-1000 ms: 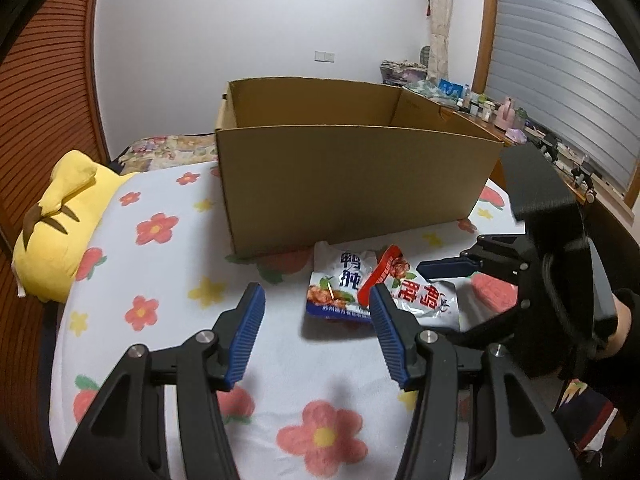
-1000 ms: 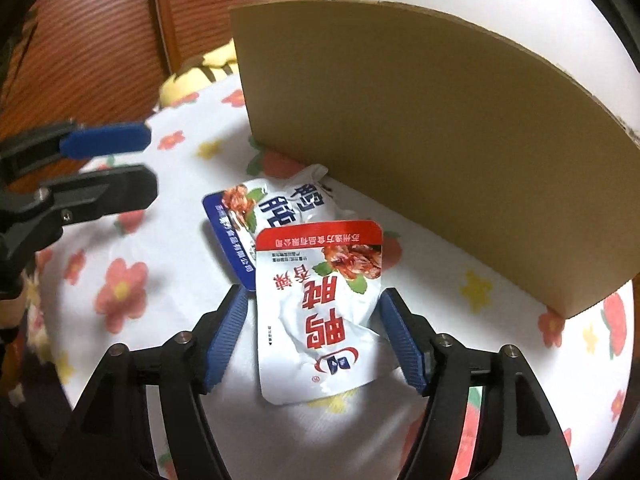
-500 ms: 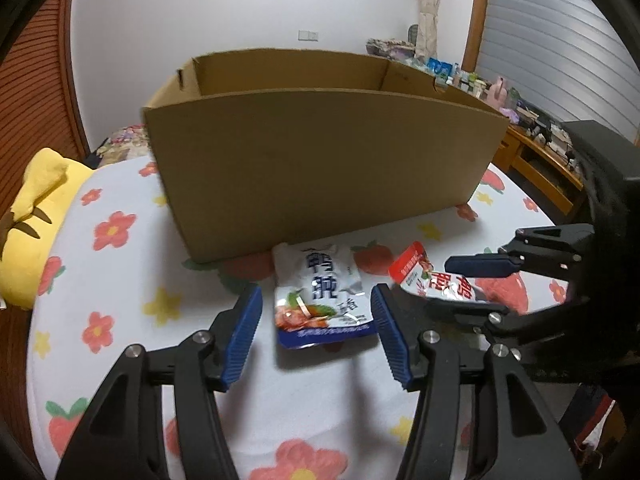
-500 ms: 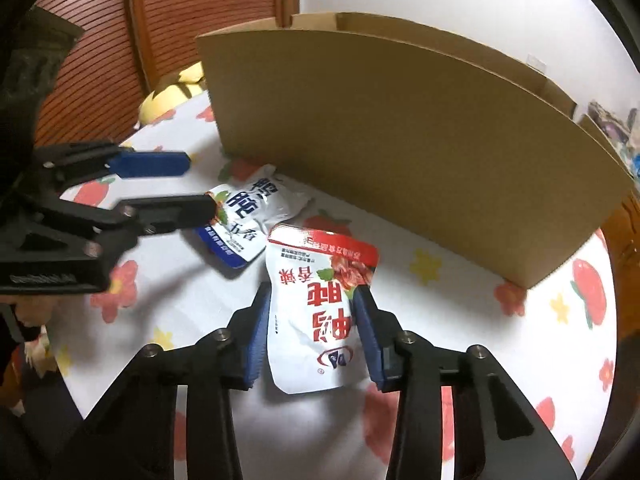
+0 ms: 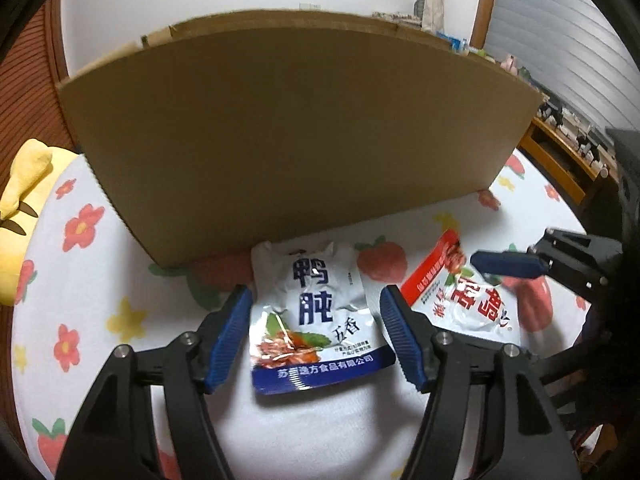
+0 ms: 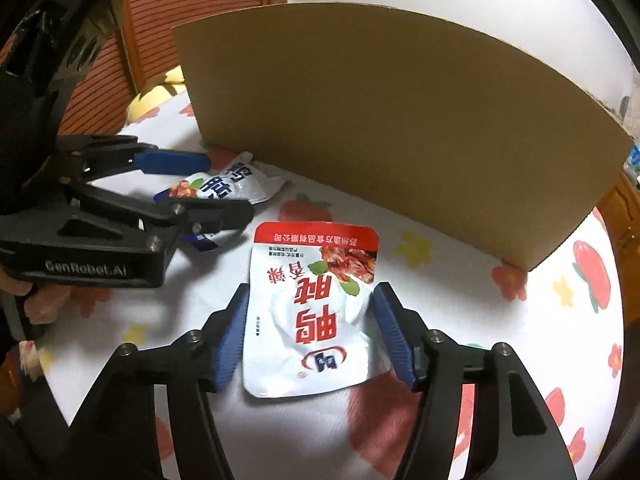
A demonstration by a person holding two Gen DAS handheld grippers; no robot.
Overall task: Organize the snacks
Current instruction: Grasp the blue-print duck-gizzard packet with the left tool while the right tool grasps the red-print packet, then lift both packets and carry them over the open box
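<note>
Between the blue pads of the left gripper point(image 5: 316, 338) lies the blue-edged snack pouch point(image 5: 316, 320), flat on the bed's flowered sheet point(image 5: 80, 280) just in front of the cardboard box point(image 5: 296, 136); the fingers point(image 5: 230, 338) straddle it with a gap on each side, not pressing, and they are opening. A second ago this gripper sat farther from the box with the pouch ahead of its tips, so it has closed in and now brackets its target. The right gripper point(image 6: 312, 336) likewise frames the red-topped pouch point(image 6: 316, 308), which lies on the sheet a little farther out from the box wall; half a second ago its fingers point(image 6: 394, 340) pinched in on the packet, and now they are spreading again, so nothing is held. The two pouches overlapped a second ago and now lie apart, each in front of the box. Both packets seem lined up for separate grasps, probably before being lifted over the wall into the box.
</note>
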